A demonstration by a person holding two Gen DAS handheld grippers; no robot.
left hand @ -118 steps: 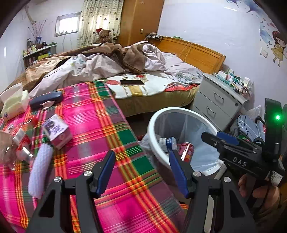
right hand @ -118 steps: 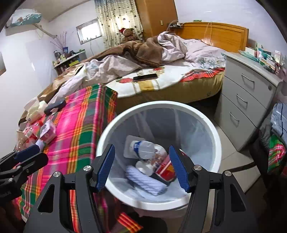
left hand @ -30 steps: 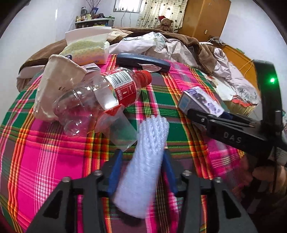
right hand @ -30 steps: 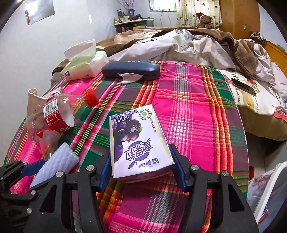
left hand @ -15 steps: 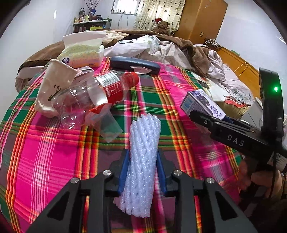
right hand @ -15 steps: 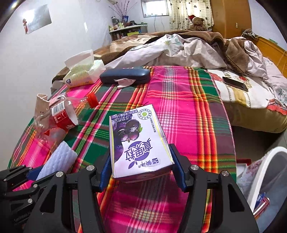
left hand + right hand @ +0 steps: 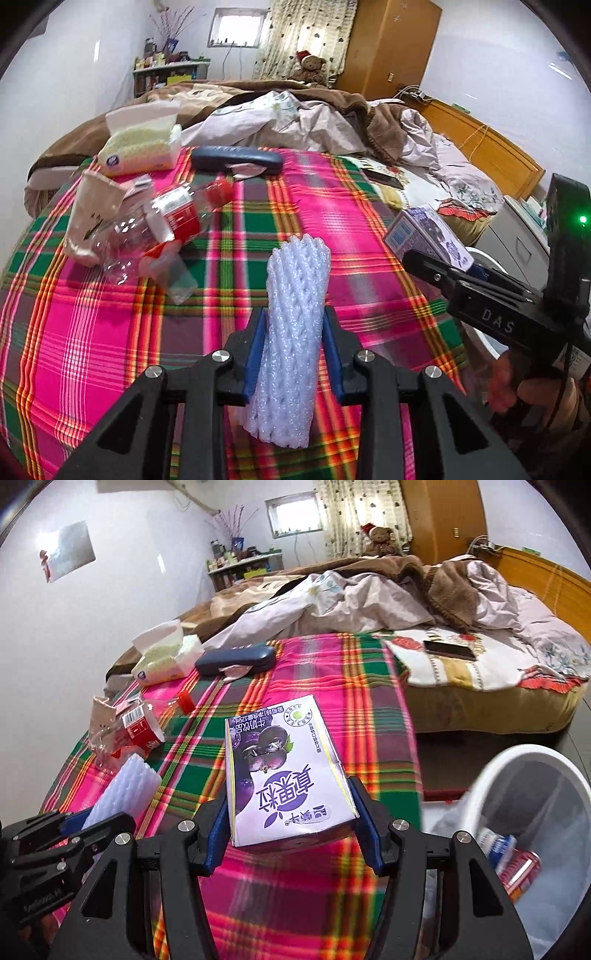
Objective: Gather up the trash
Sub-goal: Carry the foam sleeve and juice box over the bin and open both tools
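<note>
My left gripper [image 7: 293, 347] is shut on a white foam net sleeve [image 7: 295, 332], lifted above the plaid cloth. My right gripper [image 7: 290, 823] is shut on a purple and white drink carton [image 7: 284, 771], also off the cloth; the carton [image 7: 428, 232] shows at the right of the left wrist view. The white trash bin [image 7: 532, 812] with a clear liner stands at the lower right of the right wrist view, with a bottle and a red can inside. A crushed clear bottle [image 7: 159, 225] with a red label and cap lies on the cloth beside a beige paper bag [image 7: 92, 210].
A tissue pack [image 7: 142, 147], a dark blue glasses case [image 7: 236, 158] and a crumpled scrap lie at the far side of the plaid cloth [image 7: 92, 332]. An unmade bed with a phone [image 7: 448, 650] lies beyond. A grey drawer unit [image 7: 524, 232] stands right.
Both grippers have risen and drawn back from the cloth with their loads. The left jaws have closed tighter on the foam sleeve. The trash bin has come into the right wrist view.
</note>
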